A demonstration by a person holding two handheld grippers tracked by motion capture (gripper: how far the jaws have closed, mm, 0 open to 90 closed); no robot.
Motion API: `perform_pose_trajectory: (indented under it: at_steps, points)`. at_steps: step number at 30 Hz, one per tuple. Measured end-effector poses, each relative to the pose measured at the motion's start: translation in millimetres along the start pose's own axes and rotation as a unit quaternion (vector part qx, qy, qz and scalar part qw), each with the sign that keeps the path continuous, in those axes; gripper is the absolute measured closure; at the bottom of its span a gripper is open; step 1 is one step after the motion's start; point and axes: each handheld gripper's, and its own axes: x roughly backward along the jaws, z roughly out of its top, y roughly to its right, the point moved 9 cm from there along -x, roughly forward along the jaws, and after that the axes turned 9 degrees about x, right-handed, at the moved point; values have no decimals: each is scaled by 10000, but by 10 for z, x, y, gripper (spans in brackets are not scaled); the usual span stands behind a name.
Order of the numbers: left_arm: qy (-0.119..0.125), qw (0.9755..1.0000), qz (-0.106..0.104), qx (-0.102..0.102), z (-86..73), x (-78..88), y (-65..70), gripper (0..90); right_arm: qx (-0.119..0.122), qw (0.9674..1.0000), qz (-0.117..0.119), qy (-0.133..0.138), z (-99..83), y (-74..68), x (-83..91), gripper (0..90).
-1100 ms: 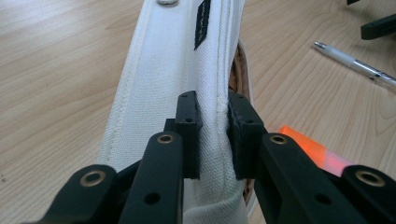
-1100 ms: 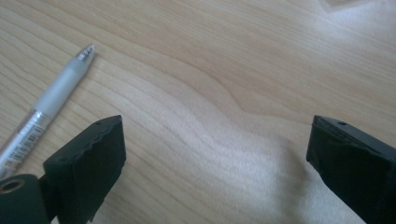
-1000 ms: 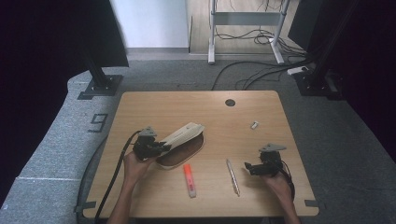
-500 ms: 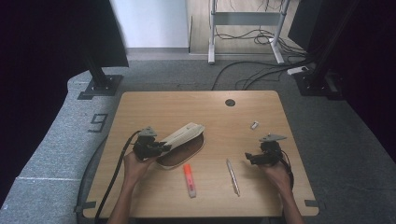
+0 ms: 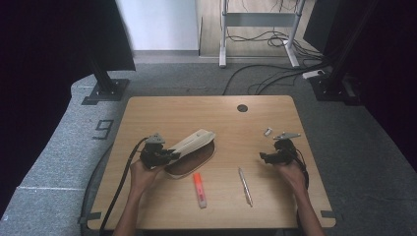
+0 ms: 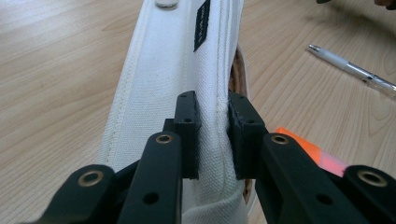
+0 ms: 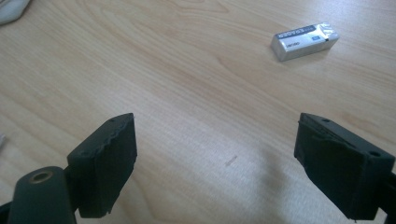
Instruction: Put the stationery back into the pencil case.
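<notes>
**Pouch flap pinched on the left, right jaws spread over bare wood**

I hold the white canvas pencil pouch point(image 5: 193, 143) by its flap: my left gripper point(image 5: 167, 156) is clamped on the cloth edge, one pad on each side of the seam, as the left gripper view shows. The pouch point(image 6: 175, 88) lies on the left half of the wooden table point(image 5: 206, 110), brown inside open, its long axis running from my left gripper away and to the right. An orange highlighter point(image 5: 199, 189) lies just beside it, a pen point(image 5: 245, 186) farther right. My right gripper point(image 5: 265, 157) hovers well apart, jaws wide with nothing between them, though they have just been closing a little. A small white eraser point(image 7: 304, 40) lies ahead of it. Grey carpet point(image 5: 64, 147) and black stands surround the table.
</notes>
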Motion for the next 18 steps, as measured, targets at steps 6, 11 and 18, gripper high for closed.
perform_pose_trajectory:
  at_steps: [6,11,18]
  points:
    - [5,10000,-18,8,1,4,-1,756,-18,10000,-89,9,66,114,-50,142]
    - [12,10000,-25,8,4,8,-2,755,-6,9999,-128,-30,110,197,-96,172]
    - [10,10000,-26,-6,4,12,-2,754,-91,9998,-155,-10,141,341,-185,221]
